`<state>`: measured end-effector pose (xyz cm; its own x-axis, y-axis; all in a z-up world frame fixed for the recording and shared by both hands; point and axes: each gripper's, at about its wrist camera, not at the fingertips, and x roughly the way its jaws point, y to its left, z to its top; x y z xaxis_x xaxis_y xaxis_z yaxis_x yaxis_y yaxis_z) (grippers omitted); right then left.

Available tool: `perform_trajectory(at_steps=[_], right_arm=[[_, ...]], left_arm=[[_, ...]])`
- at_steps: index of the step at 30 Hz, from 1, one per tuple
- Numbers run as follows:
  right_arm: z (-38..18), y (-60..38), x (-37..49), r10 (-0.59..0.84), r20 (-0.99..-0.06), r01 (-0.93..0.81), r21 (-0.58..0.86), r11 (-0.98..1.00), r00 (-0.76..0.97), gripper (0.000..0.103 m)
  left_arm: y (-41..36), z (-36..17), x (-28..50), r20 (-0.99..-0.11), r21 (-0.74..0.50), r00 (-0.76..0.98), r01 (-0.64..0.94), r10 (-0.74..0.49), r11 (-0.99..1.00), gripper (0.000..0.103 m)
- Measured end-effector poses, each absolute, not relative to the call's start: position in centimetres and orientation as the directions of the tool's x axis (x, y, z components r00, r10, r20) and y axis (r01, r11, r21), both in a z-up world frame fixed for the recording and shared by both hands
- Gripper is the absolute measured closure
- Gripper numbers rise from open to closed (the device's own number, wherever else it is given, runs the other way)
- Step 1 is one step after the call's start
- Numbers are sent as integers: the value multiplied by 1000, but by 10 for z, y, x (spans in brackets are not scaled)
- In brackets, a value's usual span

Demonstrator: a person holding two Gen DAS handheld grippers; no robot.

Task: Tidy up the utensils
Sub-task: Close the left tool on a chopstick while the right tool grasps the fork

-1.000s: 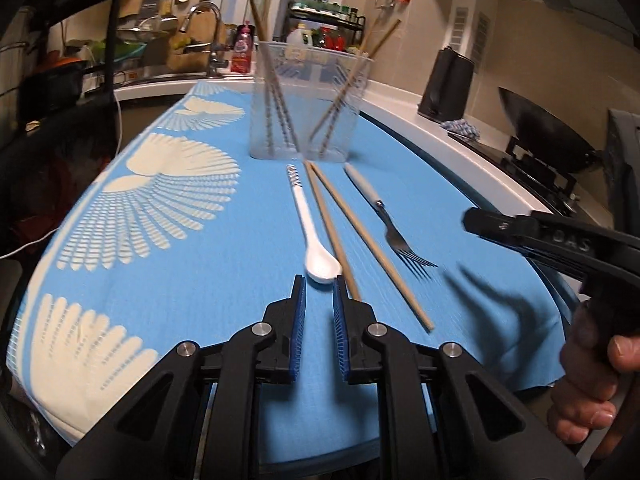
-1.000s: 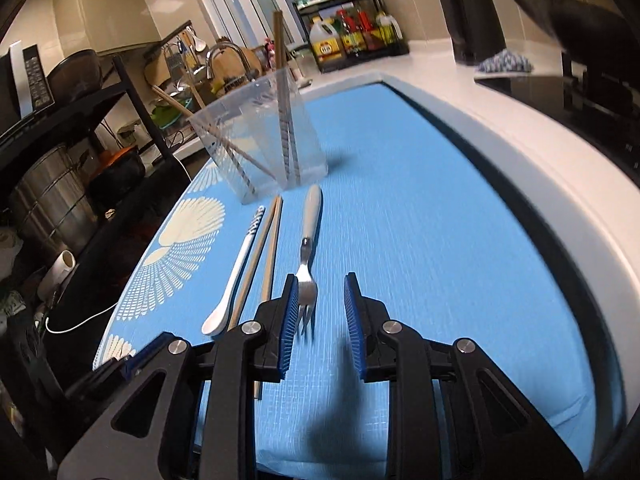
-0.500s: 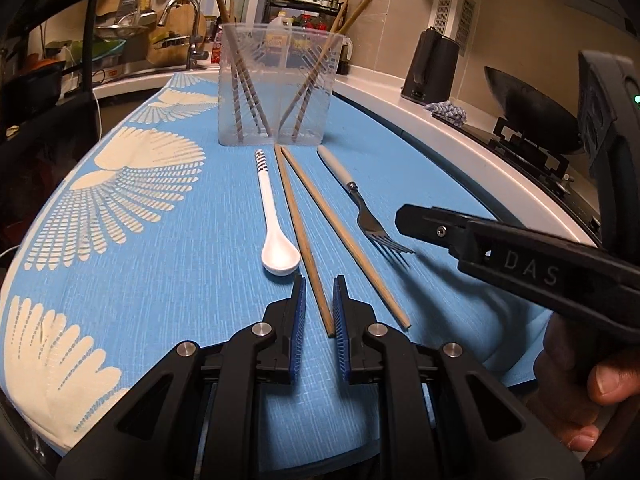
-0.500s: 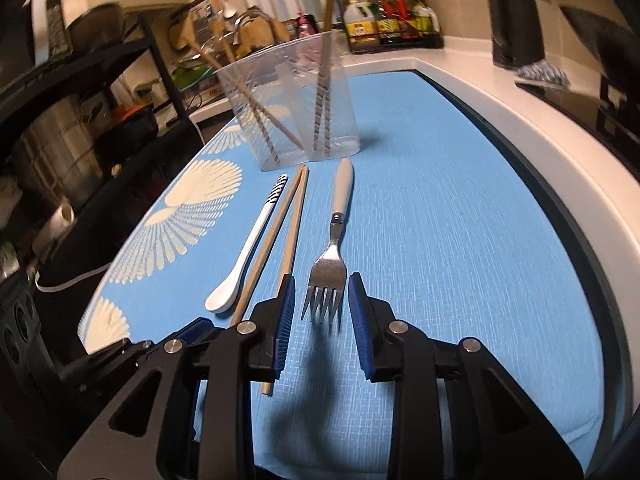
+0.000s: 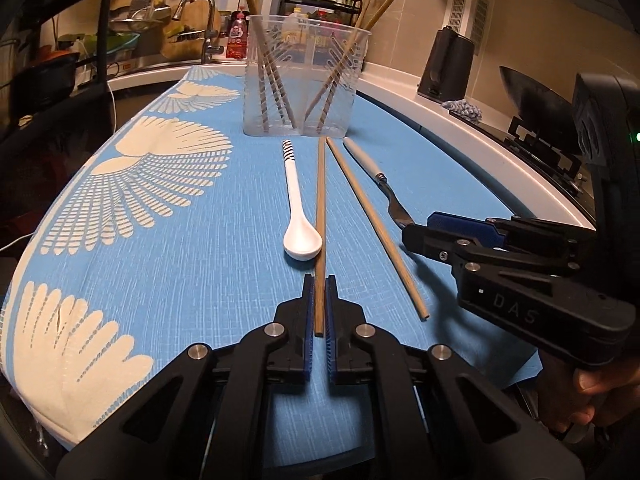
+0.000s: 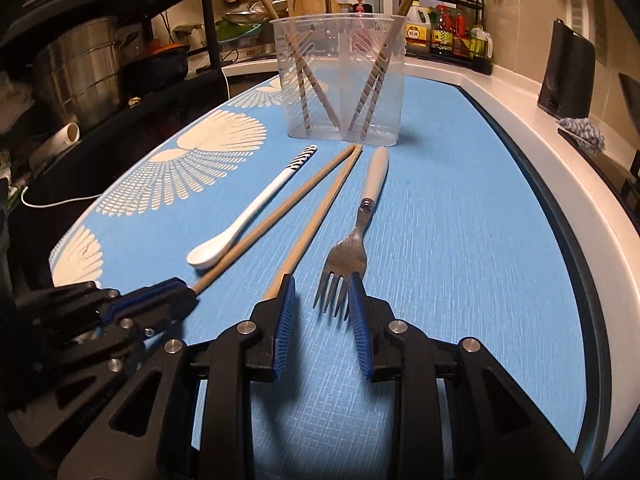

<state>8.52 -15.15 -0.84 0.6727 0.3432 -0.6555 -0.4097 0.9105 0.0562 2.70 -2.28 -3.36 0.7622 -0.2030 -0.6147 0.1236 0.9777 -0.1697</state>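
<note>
Utensils lie in a row on a blue cloth with cream fan shapes (image 5: 168,280), just in front of a clear plastic holder (image 5: 306,80) that already has several brown wooden chopsticks leaning inside it. From the left the row runs: a white ceramic spoon with a black-striped handle end (image 5: 298,216), a plain wooden chopstick (image 5: 320,216), a second wooden chopstick (image 5: 376,224), and a steel fork with a pale grey handle (image 6: 362,220).

The left gripper (image 5: 319,292) is clenched on the near end of the first chopstick: its blue ribbed pads (image 5: 307,320) press the stick from both sides, and the stick's butt shows between the fingers. The stick's far end points toward the holder, and its shaft runs just beside the spoon's bowl. Whether the stick is off the cloth I cannot tell.

The right gripper (image 6: 320,296) sits low over the cloth with its jaws apart, straddling the fork's tines; they have just been narrowing. The right-hand pad (image 6: 360,312) seems to touch the outer tine, while the left-hand pad stands clear of the fork, close against the end of the second chopstick. The fork rests flat, handle toward the holder.

In the left wrist view a person's fingers (image 5: 588,400) wrap the right gripper's handle.
</note>
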Motion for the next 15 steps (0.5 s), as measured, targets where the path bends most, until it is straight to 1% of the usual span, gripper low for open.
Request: perform_trajectory(at_steps=[1, 3, 8, 10, 13, 15], right_arm=[[-9, -153, 85, 342, -653, -406, 57, 912, 676, 86], [-8, -158, 85, 349, -644, -401, 70, 913, 681, 89], [-9, -171, 80, 375, -616, -383, 126, 915, 693, 91], [-9, -180, 78, 405, -591, -374, 181, 910, 698, 96], [-13, -191, 77, 435, -564, -345, 264, 901, 702, 96], [-15, -194, 76, 441, -559, -340, 281, 898, 702, 95]], left_arm=[[-23, -34, 27, -614, -171, 763, 124, -204, 977, 98], [-24, -34, 27, -613, -167, 764, 124, -202, 978, 98], [-26, -34, 28, -608, -162, 768, 127, -201, 979, 97], [-28, -33, 29, -607, -156, 769, 134, -202, 979, 97], [-32, -34, 30, -604, -138, 773, 139, -195, 981, 97], [-35, -34, 30, -602, -133, 775, 141, -193, 981, 97]])
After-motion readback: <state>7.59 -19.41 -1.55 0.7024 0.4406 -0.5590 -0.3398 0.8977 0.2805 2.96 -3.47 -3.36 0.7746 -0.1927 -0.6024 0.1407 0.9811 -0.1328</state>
